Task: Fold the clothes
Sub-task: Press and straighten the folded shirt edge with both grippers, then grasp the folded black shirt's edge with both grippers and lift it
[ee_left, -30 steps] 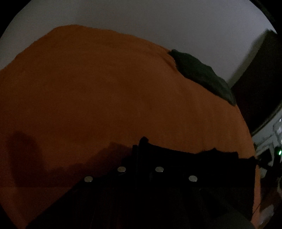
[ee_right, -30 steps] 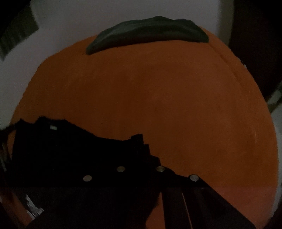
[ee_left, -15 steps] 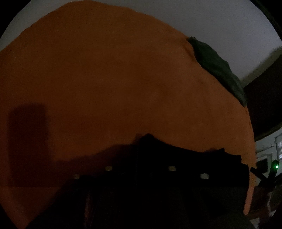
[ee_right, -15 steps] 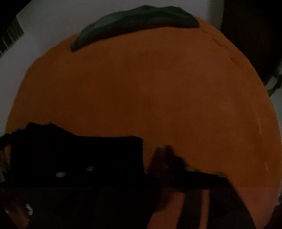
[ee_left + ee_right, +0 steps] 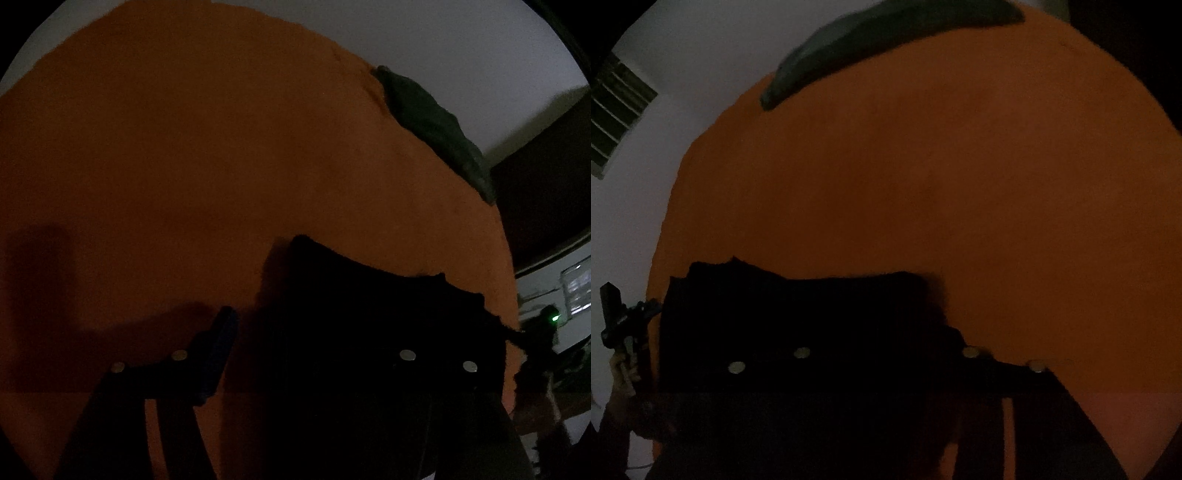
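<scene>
Letting go seemed the order of the moment: my left gripper (image 5: 314, 332) had just been opening, its left finger (image 5: 218, 350) standing clear on the orange bedspread (image 5: 221, 147) while the black garment (image 5: 369, 314) lay flat on the near edge. My right gripper (image 5: 886, 339) had just been closing; whether it pinched cloth I could not tell (everything there was black on black). The garment's far edge looked straighter than a second earlier, so I judged this fold laid. A dark green cloth (image 5: 886, 33) sat far off.
</scene>
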The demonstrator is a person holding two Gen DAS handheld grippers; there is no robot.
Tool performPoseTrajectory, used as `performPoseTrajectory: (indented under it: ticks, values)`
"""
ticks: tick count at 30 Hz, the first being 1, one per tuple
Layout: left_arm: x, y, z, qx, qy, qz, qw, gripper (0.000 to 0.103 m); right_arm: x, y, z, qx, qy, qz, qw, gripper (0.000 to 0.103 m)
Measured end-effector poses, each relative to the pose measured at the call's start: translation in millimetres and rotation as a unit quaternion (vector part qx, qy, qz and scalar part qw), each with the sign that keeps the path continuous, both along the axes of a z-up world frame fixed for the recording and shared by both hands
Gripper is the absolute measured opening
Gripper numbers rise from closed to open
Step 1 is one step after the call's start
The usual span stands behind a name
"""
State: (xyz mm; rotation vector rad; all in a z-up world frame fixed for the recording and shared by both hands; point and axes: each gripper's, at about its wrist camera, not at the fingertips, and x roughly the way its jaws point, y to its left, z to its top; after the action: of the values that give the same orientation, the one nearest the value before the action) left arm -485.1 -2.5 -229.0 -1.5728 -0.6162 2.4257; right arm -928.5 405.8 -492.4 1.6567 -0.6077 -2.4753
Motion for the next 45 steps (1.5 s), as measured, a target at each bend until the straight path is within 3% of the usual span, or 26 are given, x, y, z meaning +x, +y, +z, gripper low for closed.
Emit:
performPoseTrajectory:
  ticks: [1, 5, 6, 7, 9, 15, 19, 23, 24, 26, 28, 31, 35, 36, 38, 39, 45]
  values:
    - [-6, 3, -4, 0.007, -0.001, -0.001, 1.0, 0.065, -4, -2, -5, 0.001, -0.005, 0.001, 1.0, 0.006]
    - [-19, 9, -15, -0.002, 0.002, 0.016, 0.9999, 0.061, 5, -7, 6, 0.009, 0.034, -0.02, 0.999, 0.004]
    - [-19, 3, -12, -0.005, 0.003, 0.024, 0.9997, 0.044, 7, -8, 8, 0.006, 0.038, -0.022, 0.999, 0.004]
    - [-19, 2, -12, -0.008, 0.008, 0.033, 0.9994, 0.02, 7, -9, 8, 0.007, 0.038, -0.024, 0.999, 0.004]
    - [-19, -3, -12, 0.004, 0.02, 0.048, 0.9987, 0.007, 10, -6, 7, 0.016, 0.041, -0.032, 0.999, 0.004]
    - [-18, 4, -5, 0.0, 0.057, 0.055, 0.9969, 0.003, 31, -19, 20, 0.012, 0.081, -0.072, 0.994, 0.004]
    - [-24, -4, -7, -0.016, 0.053, 0.051, 0.9972, 0.003, 34, -15, 17, 0.032, 0.064, -0.059, 0.996, 0.004]
    - [-26, -13, -11, 0.018, 0.022, 0.062, 0.9977, 0.005, 17, -19, 0, 0.027, 0.028, -0.061, 0.997, 0.005]
    - [-28, -13, -11, 0.023, 0.017, 0.058, 0.9979, 0.011, 15, -21, -2, 0.026, 0.021, -0.064, 0.997, 0.006]
    - [-29, -14, -9, 0.023, 0.005, 0.046, 0.9986, 0.026, 13, -24, -4, 0.02, 0.012, -0.067, 0.997, 0.013]
    - [-27, -15, -6, 0.048, 0.008, 0.028, 0.9984, 0.044, 12, -27, -1, 0.018, 0.016, -0.065, 0.998, 0.022]
    - [-21, -15, 0, 0.056, 0.014, 0.002, 0.9984, 0.054, 21, -28, 3, 0.009, 0.032, -0.06, 0.998, 0.062]
    - [-18, -10, -4, 0.05, 0.029, -0.004, 0.9983, 0.057, 29, -28, 3, -0.009, 0.04, -0.052, 0.998, 0.063]
    - [-20, -6, -8, 0.05, 0.029, -0.003, 0.9984, 0.055, 29, -26, 3, -0.006, 0.038, -0.052, 0.998, 0.063]
    - [-24, 1, -14, 0.048, 0.029, 0.0, 0.9984, 0.009, 23, -23, 0, -0.005, 0.031, -0.054, 0.998, 0.063]
    - [-31, 4, -18, 0.039, 0.025, 0.0, 0.9989, 0.003, 19, -23, -4, -0.007, 0.028, -0.057, 0.998, 0.063]
    - [-18, -4, -8, 0.006, 0.057, 0.03, 0.9979, 0.003, 27, -24, -8, -0.016, 0.033, -0.059, 0.998, 0.063]
